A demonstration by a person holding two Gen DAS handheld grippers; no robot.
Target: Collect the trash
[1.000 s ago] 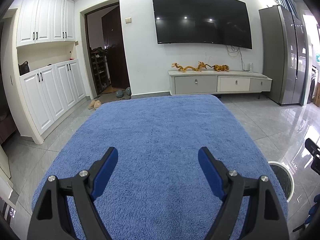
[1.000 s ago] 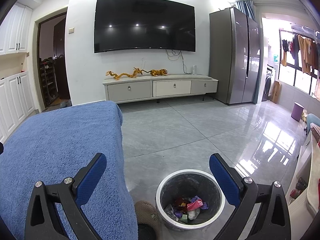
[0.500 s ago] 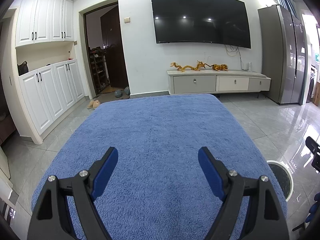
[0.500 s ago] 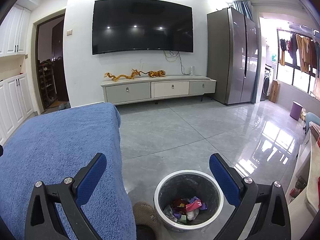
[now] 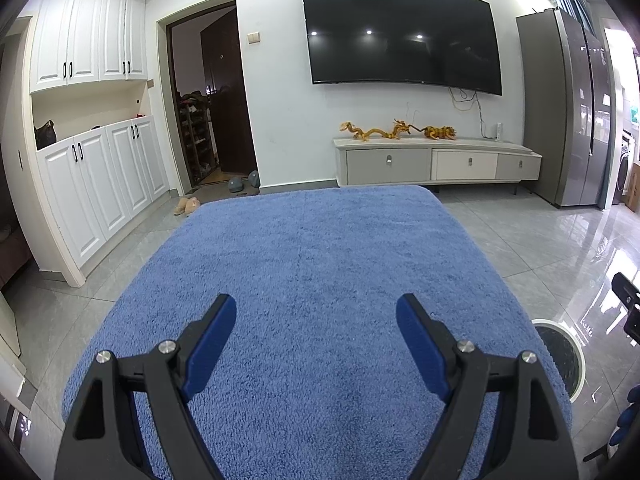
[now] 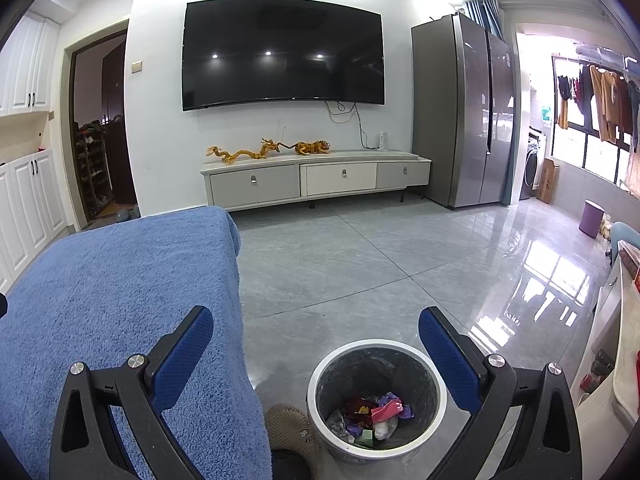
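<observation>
Below the right gripper [image 6: 316,330], on the grey tile floor [image 6: 360,264], stands the trash bin [image 6: 376,400], white-rimmed with a dark liner. It lies slightly ahead of this gripper and between its two blue fingers, so the right hand is clearly the nearer one. Inside the bin I can see crumpled wrappers [image 6: 372,412], red, pink and purple; it has no long axis, being round, with its mouth open upward. The right gripper is spread wide and holds nothing.

The left gripper [image 5: 316,320] hangs over the blue towel-covered table [image 5: 320,248], also fully apart and empty. From there only the bin's rim shows, low at the right, beside the table edge. No trash is visible on the blue cloth, so I judge the collecting is nearly finished or done.

A brown slipper [image 6: 288,428] lies just beside the bin. Further away are the wall television [image 6: 280,44], the low cabinet [image 6: 316,178] with golden dragon figures [image 6: 264,150], and a tall refrigerator [image 6: 464,112].
</observation>
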